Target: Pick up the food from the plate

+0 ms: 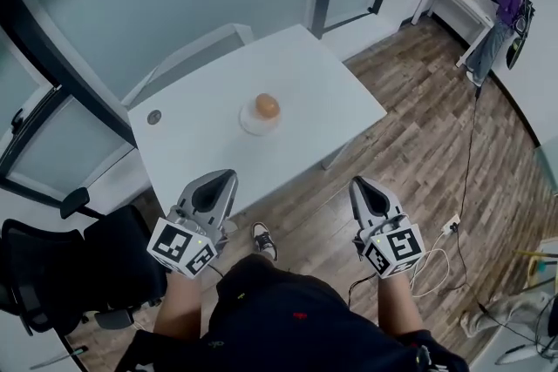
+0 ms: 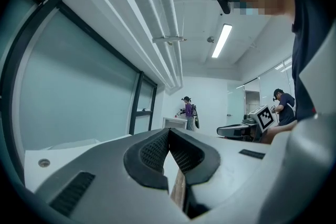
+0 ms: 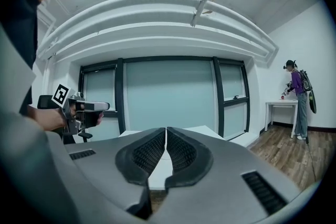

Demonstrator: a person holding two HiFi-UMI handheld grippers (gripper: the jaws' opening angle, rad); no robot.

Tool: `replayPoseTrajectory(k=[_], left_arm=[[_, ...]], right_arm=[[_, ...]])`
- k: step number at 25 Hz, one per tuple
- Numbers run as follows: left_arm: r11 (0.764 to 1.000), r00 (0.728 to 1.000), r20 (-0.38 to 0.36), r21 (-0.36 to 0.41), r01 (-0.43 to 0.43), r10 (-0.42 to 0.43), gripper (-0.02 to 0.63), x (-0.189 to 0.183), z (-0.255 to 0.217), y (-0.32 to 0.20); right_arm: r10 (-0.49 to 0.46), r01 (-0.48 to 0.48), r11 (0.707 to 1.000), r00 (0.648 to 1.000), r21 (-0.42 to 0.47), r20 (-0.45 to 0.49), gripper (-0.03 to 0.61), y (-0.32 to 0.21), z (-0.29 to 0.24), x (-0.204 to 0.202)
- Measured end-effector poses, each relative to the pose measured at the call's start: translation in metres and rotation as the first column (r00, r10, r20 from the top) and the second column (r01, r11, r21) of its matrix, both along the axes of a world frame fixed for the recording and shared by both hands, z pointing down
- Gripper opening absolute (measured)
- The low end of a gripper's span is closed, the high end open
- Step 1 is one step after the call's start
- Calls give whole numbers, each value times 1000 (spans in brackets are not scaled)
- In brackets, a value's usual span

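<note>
A round orange-brown piece of food [image 1: 267,105] rests on a small white plate [image 1: 254,124] in the middle of the white table [image 1: 309,74]. My left gripper [image 1: 225,178] and right gripper [image 1: 359,185] hang side by side in front of the table's near edge, well short of the plate. Both are shut with nothing between the pads. In the left gripper view the left gripper [image 2: 169,131] has its tips together and points level over the table top. The right gripper [image 3: 166,130] looks the same in its own view, with the table ahead.
A small dark round object [image 1: 154,117] lies near the table's left edge. A black office chair [image 1: 52,261] stands at my left. Glass partitions close off the far side. A person [image 1: 501,13] stands at a white desk [image 1: 453,0] in the far right corner. Cables [image 1: 440,253] run over the wood floor.
</note>
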State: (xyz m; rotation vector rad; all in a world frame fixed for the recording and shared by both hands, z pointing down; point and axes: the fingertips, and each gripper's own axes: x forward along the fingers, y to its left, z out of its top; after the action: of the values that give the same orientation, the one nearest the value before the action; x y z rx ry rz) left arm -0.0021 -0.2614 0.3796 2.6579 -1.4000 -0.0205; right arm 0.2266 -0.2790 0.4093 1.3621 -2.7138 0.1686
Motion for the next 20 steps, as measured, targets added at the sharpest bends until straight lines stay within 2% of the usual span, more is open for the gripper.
replayPoseTrajectory(k=[4,13,20], left_arm=[[1000,1000,-3,-15,13,-13,23,-25,7,-50],[995,998,0,-75,61,-62,23,-109,35,-146],[989,994,-3,-107,105,-106,23,-118,47,-180]], right_arm=[[-34,34,999,999,-1,-16,26,-54,-1,-32],[-133,131,991,989,-34,-65,26,-171,21,-141],[-191,179,979,971,-95,-143,43,-235,50,-165]])
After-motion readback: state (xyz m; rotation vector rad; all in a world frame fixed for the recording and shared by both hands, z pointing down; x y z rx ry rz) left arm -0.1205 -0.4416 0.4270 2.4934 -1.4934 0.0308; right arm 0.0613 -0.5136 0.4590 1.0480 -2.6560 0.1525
